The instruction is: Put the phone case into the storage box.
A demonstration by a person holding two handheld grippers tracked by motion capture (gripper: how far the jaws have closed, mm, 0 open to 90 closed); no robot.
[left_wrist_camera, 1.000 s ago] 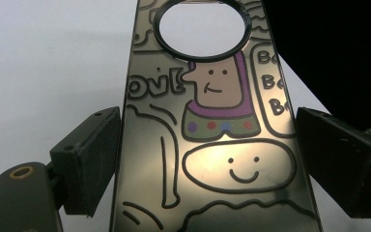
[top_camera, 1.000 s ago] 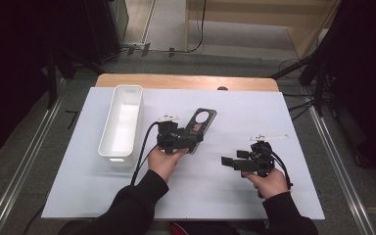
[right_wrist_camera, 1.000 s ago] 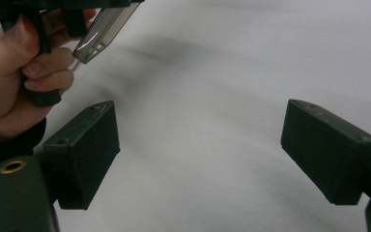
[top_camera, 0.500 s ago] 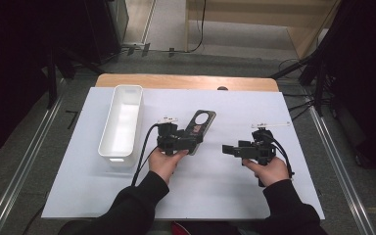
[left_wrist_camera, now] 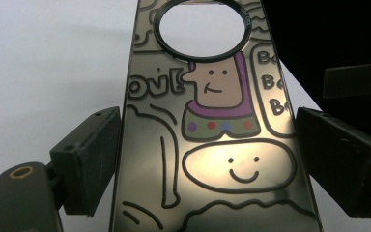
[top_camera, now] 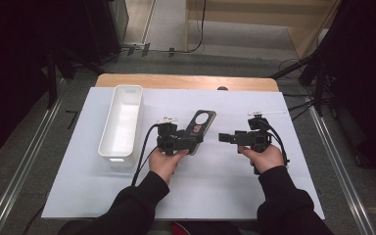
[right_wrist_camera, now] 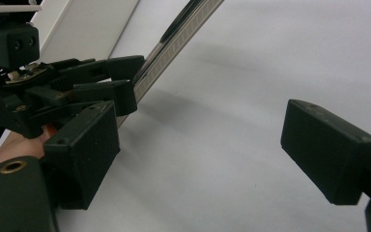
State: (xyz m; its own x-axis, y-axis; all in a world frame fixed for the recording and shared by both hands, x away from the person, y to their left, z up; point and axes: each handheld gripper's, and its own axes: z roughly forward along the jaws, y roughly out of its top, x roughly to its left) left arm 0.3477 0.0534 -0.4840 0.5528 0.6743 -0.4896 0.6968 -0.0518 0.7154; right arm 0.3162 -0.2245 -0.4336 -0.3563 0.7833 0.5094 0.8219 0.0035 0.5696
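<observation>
left gripper [top_camera: 192,142] clamps flat cartoon-printed door hanger [left_wrist_camera: 212,145] by long edges, lifted tilted over white table [top_camera: 235,191], beside tray [top_camera: 120,125]. right gripper [top_camera: 225,137] wide open, empty, aimed at hanger. judged light, stiff, glossy-slick; grip edges below ring hole.

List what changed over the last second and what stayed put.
The right tool moved away from the near edge and a little toward the left tool, jaws open and empty. The left tool stayed in place, holding the cartoon-printed plate. The white bin did not move.
</observation>
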